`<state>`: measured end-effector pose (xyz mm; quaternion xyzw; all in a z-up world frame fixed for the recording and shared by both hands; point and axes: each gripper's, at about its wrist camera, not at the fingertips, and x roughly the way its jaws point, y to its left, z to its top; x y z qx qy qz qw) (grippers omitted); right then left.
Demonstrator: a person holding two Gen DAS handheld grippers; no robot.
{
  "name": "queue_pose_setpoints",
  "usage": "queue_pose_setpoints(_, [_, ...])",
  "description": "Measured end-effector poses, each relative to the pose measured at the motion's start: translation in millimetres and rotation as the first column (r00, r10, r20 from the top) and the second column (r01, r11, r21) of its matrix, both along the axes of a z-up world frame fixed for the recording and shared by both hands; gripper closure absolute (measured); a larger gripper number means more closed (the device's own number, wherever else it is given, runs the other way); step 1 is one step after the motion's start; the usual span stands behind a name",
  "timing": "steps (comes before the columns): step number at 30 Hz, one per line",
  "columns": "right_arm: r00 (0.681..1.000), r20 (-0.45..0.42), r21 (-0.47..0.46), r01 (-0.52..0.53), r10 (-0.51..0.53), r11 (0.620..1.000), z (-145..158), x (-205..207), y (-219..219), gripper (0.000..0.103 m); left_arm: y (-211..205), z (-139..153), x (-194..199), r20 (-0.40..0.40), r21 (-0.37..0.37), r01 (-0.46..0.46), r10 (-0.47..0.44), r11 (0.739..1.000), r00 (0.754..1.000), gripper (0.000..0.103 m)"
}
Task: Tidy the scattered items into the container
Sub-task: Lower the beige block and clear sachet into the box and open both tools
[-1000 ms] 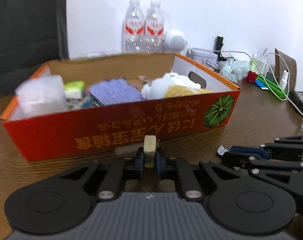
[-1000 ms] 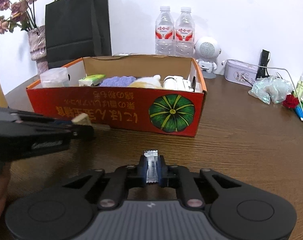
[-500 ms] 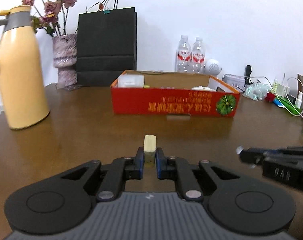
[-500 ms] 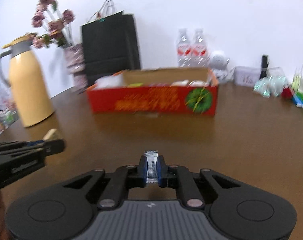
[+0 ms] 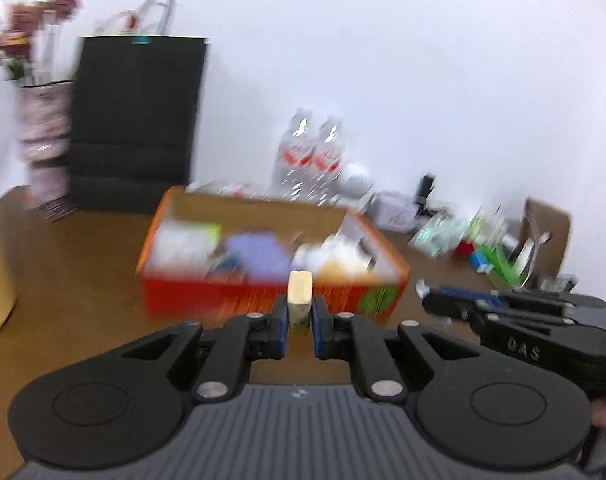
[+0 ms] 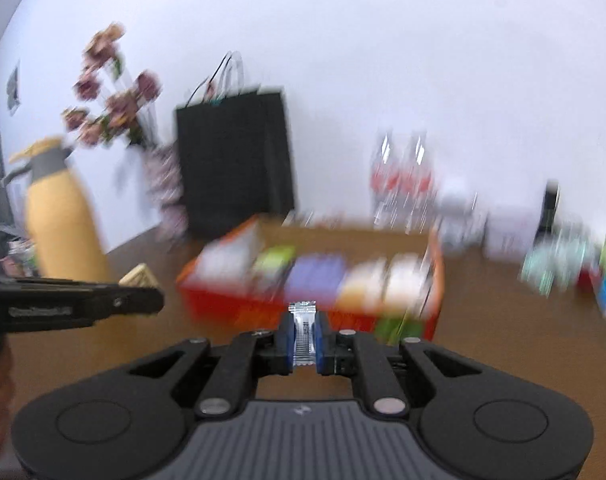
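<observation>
The red box lies ahead; left gripper jaws clamp a beige block, right gripper jaws a silver packet.

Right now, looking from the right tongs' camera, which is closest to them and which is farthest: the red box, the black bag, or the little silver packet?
1. The silver packet, pinched in the right tongs themselves.
2. The red box, straight ahead on the table.
3. The black bag, farthest, behind the box to the left, by the wall.
</observation>
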<state>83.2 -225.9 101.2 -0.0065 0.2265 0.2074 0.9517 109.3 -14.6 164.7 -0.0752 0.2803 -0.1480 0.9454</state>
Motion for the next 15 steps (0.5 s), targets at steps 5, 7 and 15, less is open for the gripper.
queue_pose_setpoints(5, [0.985,-0.17,0.024,-0.001,0.005,1.0,59,135,2,0.094,9,17,143,-0.191,-0.021,0.02,-0.024,1.0,0.981,0.091])
queue_pose_setpoints(7, [0.968,-0.25,0.0,0.028,-0.027,1.0,60,188,6,0.094,14,0,196,-0.309,-0.032,0.042,-0.049,0.999,0.95,0.091])
queue_pose_setpoints(15, [0.891,-0.443,-0.128,0.047,-0.1,0.991,-15,304,17,0.094,15,-73,307,-0.469,0.098,0.026,0.023,0.995,0.883,0.091])
